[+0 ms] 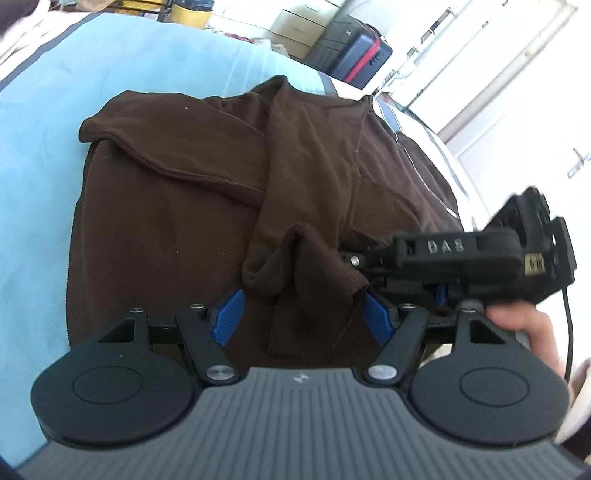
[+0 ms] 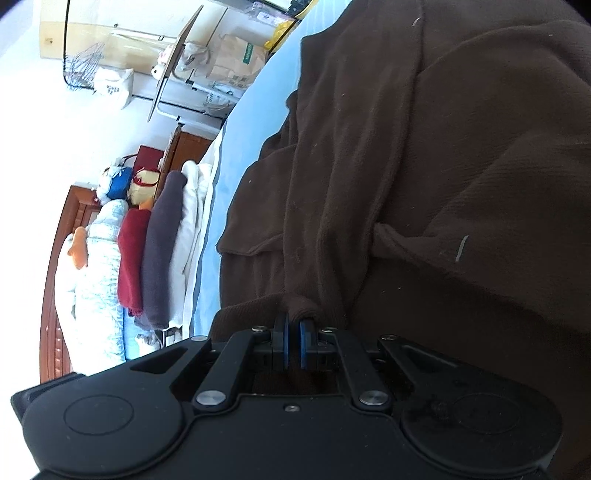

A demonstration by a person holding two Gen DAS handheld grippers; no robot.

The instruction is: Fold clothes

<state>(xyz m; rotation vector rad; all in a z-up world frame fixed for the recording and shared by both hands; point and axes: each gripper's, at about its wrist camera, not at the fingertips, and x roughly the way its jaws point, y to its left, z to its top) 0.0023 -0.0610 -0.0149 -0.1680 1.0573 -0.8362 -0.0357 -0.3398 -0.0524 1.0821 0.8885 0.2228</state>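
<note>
- Brown garment (image 1: pixel 177 221) lies spread on the light blue bedcover (image 1: pixel 92 74), straight ahead of both claws.
- Left gripper (image 1: pixel 301 314) sits with its blue pads (image 1: pixel 227 314) apart, the hanging sleeve end (image 1: pixel 306 280) between them, not pinched.
- Right gripper (image 2: pixel 293 328) is clamped tight on a fold of that sleeve (image 2: pixel 317 221), coming in from the left claw's right side.
- A hand (image 1: pixel 524 328) grips the handle there.

Light-blue bed sheet (image 1: pixel 122 74) w/ dark border strip at its far edge. Beyond it: black hard case w/ red trim (image 1: pixel 356 55), yellow tub (image 1: pixel 192 14), pale cardboard boxes (image 1: pixel 295 27). Right wrist view: stack of folded textiles, grey (image 2: pixel 162 251), maroon (image 2: pixel 133 258), white; reddish wooden bed frame (image 2: pixel 55 295); brown paper bag (image 2: pixel 236 62).
</note>
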